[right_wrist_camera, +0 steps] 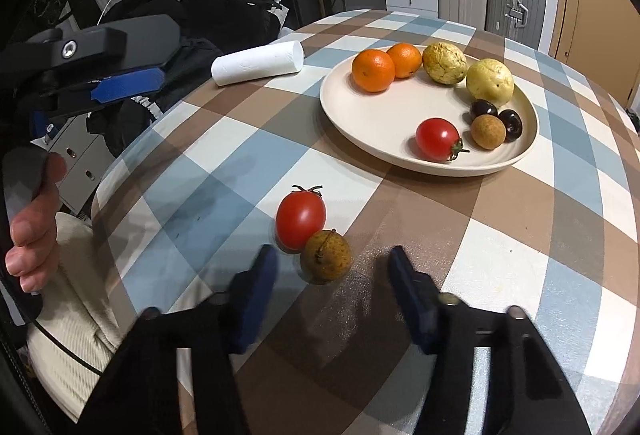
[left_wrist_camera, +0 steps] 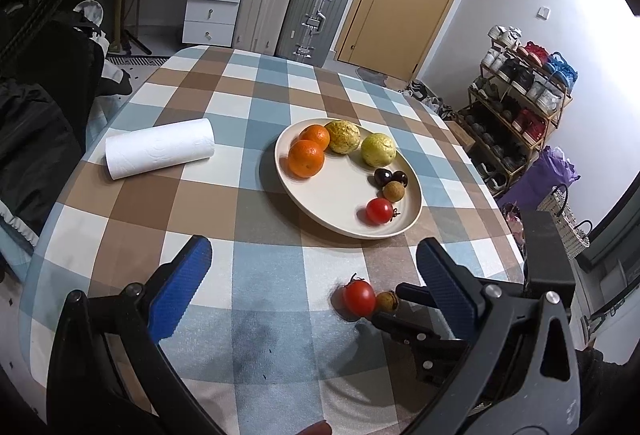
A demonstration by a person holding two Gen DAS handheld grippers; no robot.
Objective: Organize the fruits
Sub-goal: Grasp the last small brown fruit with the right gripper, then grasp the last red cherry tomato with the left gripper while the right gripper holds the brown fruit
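The right tool [right_wrist_camera: 332, 275], lower centre of the frame, stands unclenched around the longan [right_wrist_camera: 325, 256], pads not touching; the tomato [right_wrist_camera: 300, 219] touches it upper left.

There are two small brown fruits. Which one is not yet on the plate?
The brown fruit on the tablecloth, touching the loose tomato, between the right tool fingers. The other brown fruit lies on the plate beside two dark fruits.

Paper towel roll [left_wrist_camera: 159, 148] on checked tablecloth [left_wrist_camera: 224, 107]

Red tomato [right_wrist_camera: 301, 219] & brown longan [right_wrist_camera: 325, 256], seemingly touching, on cloth near fruit-filled plate [right_wrist_camera: 360, 123].
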